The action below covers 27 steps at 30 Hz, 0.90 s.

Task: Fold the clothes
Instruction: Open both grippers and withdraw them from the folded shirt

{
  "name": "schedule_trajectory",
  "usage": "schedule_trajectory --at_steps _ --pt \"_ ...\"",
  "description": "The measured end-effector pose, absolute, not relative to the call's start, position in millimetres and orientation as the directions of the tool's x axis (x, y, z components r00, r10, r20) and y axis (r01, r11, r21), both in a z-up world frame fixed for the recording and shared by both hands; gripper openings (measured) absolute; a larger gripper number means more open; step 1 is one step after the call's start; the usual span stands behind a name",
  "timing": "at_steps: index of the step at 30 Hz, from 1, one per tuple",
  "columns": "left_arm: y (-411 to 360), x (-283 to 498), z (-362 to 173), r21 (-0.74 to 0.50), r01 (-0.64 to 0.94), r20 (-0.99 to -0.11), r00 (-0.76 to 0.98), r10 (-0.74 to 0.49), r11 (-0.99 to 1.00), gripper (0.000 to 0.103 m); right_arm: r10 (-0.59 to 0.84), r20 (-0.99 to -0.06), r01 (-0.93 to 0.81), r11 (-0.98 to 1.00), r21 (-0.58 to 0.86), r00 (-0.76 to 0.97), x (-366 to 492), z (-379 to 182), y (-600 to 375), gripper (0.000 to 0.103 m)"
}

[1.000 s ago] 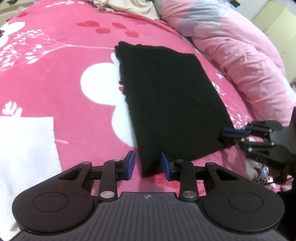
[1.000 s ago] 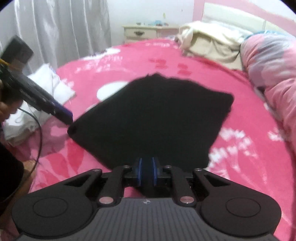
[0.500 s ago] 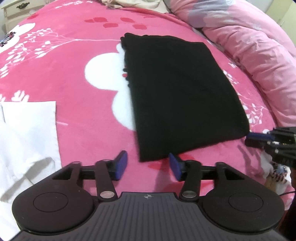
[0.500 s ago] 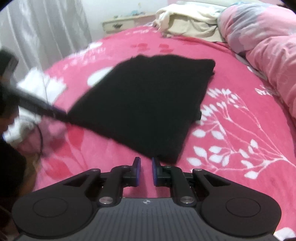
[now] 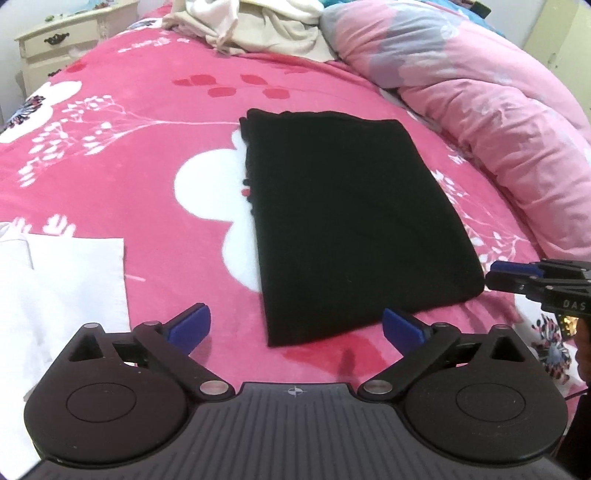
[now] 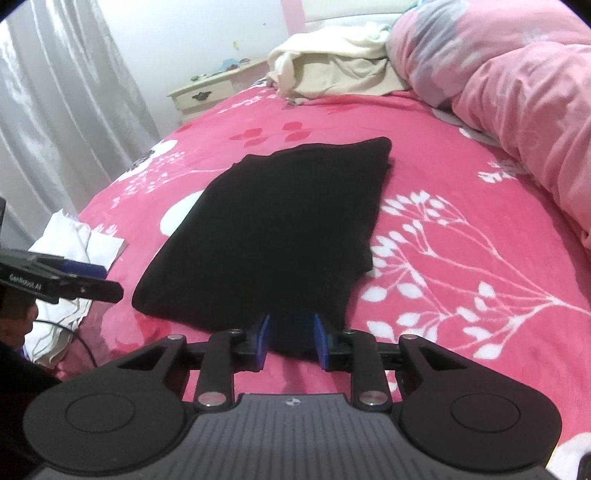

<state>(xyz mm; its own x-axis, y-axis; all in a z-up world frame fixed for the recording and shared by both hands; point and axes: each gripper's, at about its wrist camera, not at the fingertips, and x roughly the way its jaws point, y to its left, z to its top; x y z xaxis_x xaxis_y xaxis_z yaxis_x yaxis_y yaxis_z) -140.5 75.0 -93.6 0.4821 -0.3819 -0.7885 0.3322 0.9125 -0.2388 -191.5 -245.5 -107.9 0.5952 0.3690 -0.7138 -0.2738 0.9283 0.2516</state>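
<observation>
a pink bedspread with white flower prints is covering the whole bed. along its far right side a pink quilt is lying bunched, and cream clothes are piled beyond the spread's far edge, next to a cream nightstand. the folded black garment is lying flat in the middle of the bedspread. white cloth is resting left of the garment. the left gripper is hovering at the garment's near corner, its jaws spreading wide, nothing between them. the right gripper is at the garment's other near corner, jaws parting, the dark edge between the pads but not pinched. its side is showing the letters "das"; the left one's is reading "genrobot.ai".
</observation>
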Motion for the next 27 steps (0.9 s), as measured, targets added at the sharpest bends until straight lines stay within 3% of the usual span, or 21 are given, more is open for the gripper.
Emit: schedule_trajectory --at_steps 7,8,11,15,18,27 --pt "81 -140 -92 -0.249 0.297 -0.779 0.504 -0.373 0.922 0.103 0.362 -0.712 -0.257 0.932 0.257 0.602 -189 -106 -246 0.047" --pt "81 -140 -92 -0.250 0.291 -0.783 0.501 -0.370 0.923 0.103 0.358 -0.713 -0.256 0.933 0.252 0.602 -189 -106 -245 0.055" --pt "83 -140 -94 -0.264 0.279 -0.782 0.497 -0.375 0.923 0.103 0.356 -0.713 -0.263 0.933 0.244 0.604 -189 -105 -243 0.064" --pt "84 -140 -94 -0.271 0.275 -0.782 0.496 -0.377 0.923 0.103 0.356 -0.710 -0.273 0.933 0.234 0.607 -189 -103 -239 0.086" --pt "84 -140 -94 -0.277 0.277 -0.781 0.493 -0.384 0.920 0.103 0.364 -0.694 -0.284 0.930 0.234 0.621 -191 -101 -236 0.097" --pt "88 -140 -96 -0.288 0.258 -0.783 0.490 -0.382 0.922 0.103 0.339 -0.658 -0.289 0.938 0.188 0.672 -195 -97 -231 0.103"
